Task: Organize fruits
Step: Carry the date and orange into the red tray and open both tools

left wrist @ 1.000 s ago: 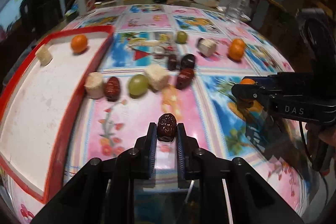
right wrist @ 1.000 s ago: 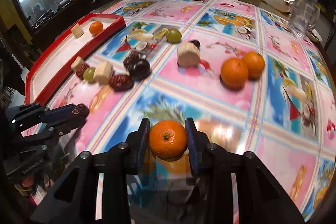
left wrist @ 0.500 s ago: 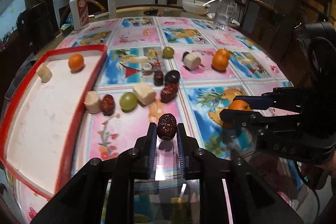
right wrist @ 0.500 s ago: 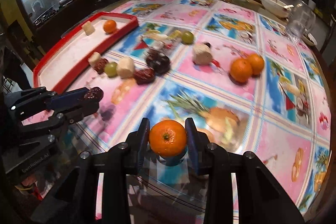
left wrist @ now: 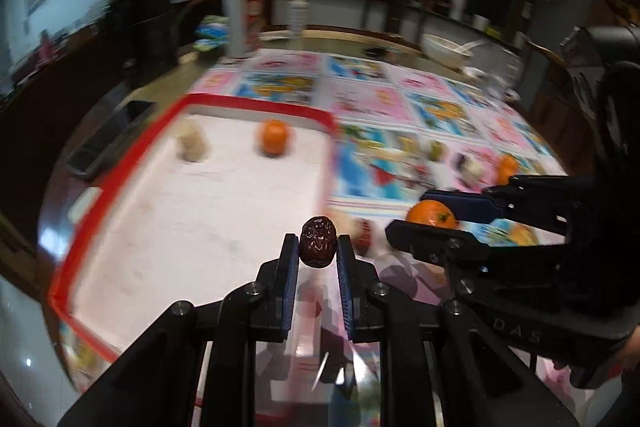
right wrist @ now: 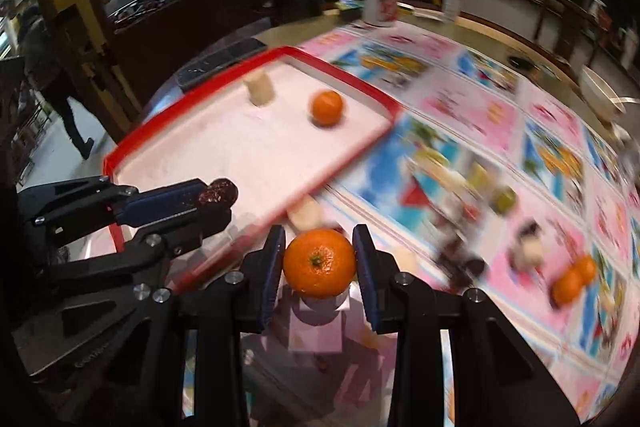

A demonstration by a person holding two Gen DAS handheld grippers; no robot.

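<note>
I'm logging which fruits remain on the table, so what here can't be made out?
- Loose fruit right of the red tray: motion-blurred in both wrist views, uncountable.
- Pieces near the tray's corner: partly hidden behind the date in the left view and the held orange in the right.
- Tray's near edge: covered by the left gripper.

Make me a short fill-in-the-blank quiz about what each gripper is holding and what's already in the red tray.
1. The left gripper is shut on a wrinkled dark ____.
2. The right gripper is shut on an ____.
3. The tray has a rim coloured ____.
4. Inside the tray lie a pale chunk and one ____.

Missing words: date; orange; red; orange
</note>
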